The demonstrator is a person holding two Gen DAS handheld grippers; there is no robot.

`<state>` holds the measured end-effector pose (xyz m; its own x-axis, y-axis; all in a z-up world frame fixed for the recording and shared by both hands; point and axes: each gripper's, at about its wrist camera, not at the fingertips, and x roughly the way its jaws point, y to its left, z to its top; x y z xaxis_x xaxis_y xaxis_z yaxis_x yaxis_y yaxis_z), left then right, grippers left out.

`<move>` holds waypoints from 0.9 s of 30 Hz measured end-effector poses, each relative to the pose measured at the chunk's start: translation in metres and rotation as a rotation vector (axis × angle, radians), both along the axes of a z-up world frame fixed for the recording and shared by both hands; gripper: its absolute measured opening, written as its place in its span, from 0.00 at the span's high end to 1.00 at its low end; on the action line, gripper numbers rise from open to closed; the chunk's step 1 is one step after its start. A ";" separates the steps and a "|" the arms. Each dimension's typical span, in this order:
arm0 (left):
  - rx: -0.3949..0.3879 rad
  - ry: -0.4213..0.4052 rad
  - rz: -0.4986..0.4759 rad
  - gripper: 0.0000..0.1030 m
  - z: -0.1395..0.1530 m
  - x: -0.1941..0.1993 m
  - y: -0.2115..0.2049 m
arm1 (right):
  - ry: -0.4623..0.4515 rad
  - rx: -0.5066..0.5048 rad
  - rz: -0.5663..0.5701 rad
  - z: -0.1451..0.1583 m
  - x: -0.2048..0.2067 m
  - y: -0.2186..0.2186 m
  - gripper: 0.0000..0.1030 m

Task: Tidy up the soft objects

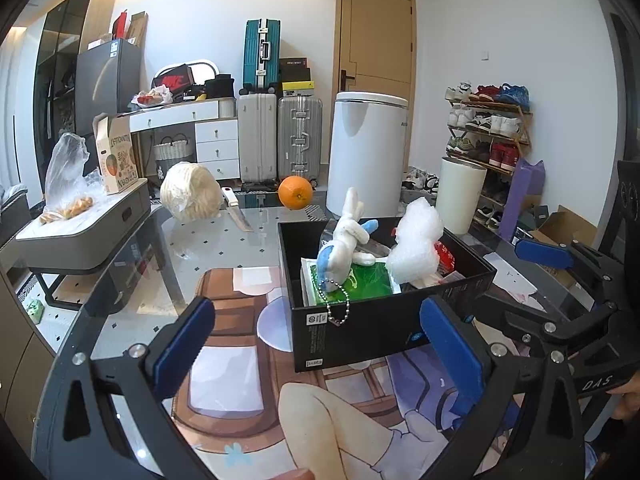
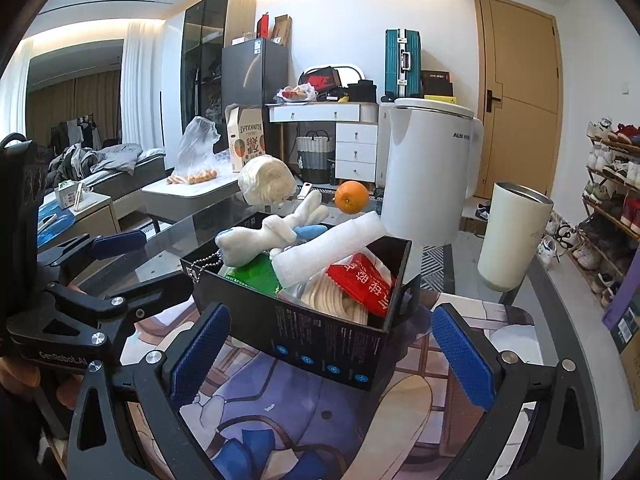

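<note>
I hold my left gripper low over the printed desk mat, its blue pads spread wide with nothing between them, facing the near wall of the black cardboard box. My right gripper is likewise released and empty, its pads flanking the box's corner without touching it. The box sits on the mat on the glass table. Inside it, a white plush rabbit with blue ears lies on top of a green packet, its bead chain hanging over the rim. Beside it sits a roll of white foam wrap, leaning across a red packet and a coil of pale rope. Behind the box stand an orange, a ball of twine, a knife, a white kettle and a cream tumbler.
</note>
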<state>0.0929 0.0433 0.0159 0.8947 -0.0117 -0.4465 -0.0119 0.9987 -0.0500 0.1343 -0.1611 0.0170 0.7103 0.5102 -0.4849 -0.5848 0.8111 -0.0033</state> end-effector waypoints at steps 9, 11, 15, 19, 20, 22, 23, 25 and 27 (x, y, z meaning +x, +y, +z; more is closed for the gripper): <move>0.017 -0.004 0.022 0.00 0.002 0.000 -0.002 | -0.022 0.028 -0.021 -0.001 -0.004 -0.007 0.01; 0.009 -0.004 0.034 0.00 0.002 0.000 0.001 | -0.027 0.029 -0.024 0.000 -0.005 -0.007 0.01; 0.003 -0.002 0.050 0.00 0.001 0.001 0.003 | -0.026 0.032 -0.033 -0.001 -0.003 -0.007 0.01; -0.001 -0.003 0.057 0.00 0.000 0.001 0.005 | -0.030 0.032 -0.043 -0.001 -0.003 -0.008 0.01; -0.003 -0.002 0.057 0.00 -0.001 0.001 0.006 | -0.030 0.032 -0.043 -0.001 -0.003 -0.008 0.01; -0.005 0.002 0.056 0.00 -0.001 0.003 0.005 | -0.028 0.032 -0.042 -0.002 -0.004 -0.008 0.01; -0.004 0.003 0.056 0.00 -0.002 0.003 0.006 | -0.027 0.031 -0.042 -0.002 -0.004 -0.009 0.01; -0.005 0.007 0.054 0.00 -0.002 0.004 0.005 | -0.027 0.031 -0.044 -0.001 -0.004 -0.008 0.01; -0.004 0.006 0.055 0.00 -0.002 0.004 0.005 | -0.033 0.033 -0.046 -0.001 -0.005 -0.009 0.01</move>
<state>0.0966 0.0481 0.0135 0.8913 0.0357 -0.4520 -0.0672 0.9963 -0.0538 0.1294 -0.1699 0.0163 0.7485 0.4919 -0.4448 -0.5471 0.8371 0.0052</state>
